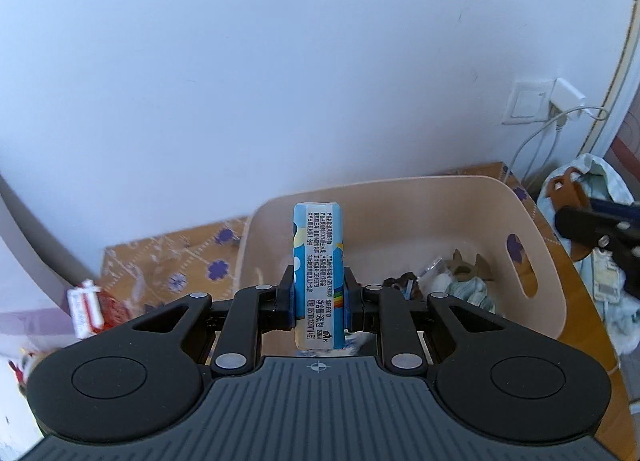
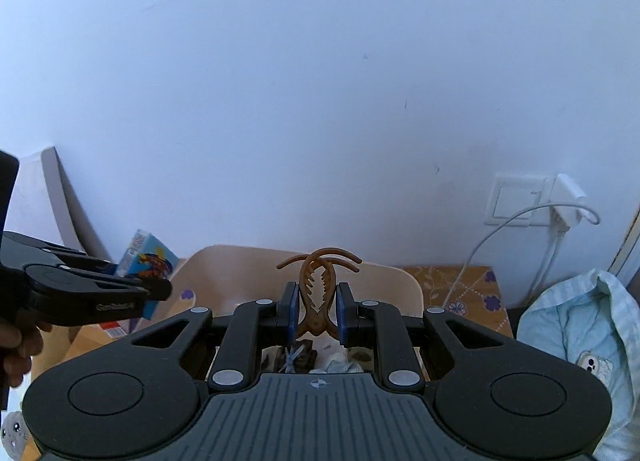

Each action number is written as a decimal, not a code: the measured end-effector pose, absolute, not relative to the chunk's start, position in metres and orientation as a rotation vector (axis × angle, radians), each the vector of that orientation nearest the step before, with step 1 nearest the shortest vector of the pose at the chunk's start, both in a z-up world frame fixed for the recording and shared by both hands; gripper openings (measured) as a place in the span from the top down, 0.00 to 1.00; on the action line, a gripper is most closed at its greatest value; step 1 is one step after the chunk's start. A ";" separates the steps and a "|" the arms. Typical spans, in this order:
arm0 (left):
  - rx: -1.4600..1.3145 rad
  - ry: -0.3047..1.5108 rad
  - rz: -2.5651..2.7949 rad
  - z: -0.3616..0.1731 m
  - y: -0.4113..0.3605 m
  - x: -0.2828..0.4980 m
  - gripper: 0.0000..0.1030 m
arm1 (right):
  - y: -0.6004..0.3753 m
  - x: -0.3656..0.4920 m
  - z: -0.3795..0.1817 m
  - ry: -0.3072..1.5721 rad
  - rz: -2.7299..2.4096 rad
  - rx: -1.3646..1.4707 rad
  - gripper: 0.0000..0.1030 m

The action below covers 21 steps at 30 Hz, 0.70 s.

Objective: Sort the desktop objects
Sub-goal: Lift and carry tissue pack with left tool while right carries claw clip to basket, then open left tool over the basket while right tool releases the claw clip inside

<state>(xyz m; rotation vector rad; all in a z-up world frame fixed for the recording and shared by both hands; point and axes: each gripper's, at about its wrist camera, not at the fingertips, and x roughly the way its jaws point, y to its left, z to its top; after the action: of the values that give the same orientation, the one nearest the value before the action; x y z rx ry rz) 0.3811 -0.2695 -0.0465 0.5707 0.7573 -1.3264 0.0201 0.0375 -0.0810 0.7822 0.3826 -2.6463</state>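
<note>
— What did the left claw have?

— A blue tissue packet, standing upright between the two fingers, which were closed snug against its sides. It was held up over the near edge of the beige basket, with the printed text side facing back toward the holder.

— And the right one?

— The right claw was closed on a brown hair claw clip (the curved prongs pointed up, the hinge end down between the pads). It hung above the same basket too; its rim showed just behind the clip.

— Anything in the basket already?

— Yes, a small jumble at the bottom: a pale blue cloth, a dark scrunchie-like thing, and a brownish piece I couldn't identify.

— Where did the basket sit?

— On the surface, which had an orange covering with purple flowers, pushed up near the white wall. To the left of it lay a red and white pack. On the right slumped a light blue bag with a phone tucked against it, and a white charger was plugged into the wall socket above.

— Were the two claws close together?

— Near, but apart.
</note>
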 end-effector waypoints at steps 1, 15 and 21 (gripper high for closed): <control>0.576 0.774 -1.319 -0.051 -0.276 0.379 0.80 | 0.037 0.015 -0.086 0.387 -2.646 0.796 0.84; 0.697 1.067 -1.155 -0.133 -0.315 0.371 0.80 | 0.029 -0.050 -0.168 0.500 -2.560 1.124 0.83; 0.733 1.047 -1.184 -0.134 -0.313 0.369 0.69 | 0.030 -0.047 -0.185 0.536 -2.541 1.146 0.54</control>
<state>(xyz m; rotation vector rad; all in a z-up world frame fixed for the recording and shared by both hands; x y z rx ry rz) 0.3688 -0.3133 -0.1344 0.7326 1.0465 -1.1839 -0.0473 0.0302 -0.1847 1.1458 0.5364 -2.5414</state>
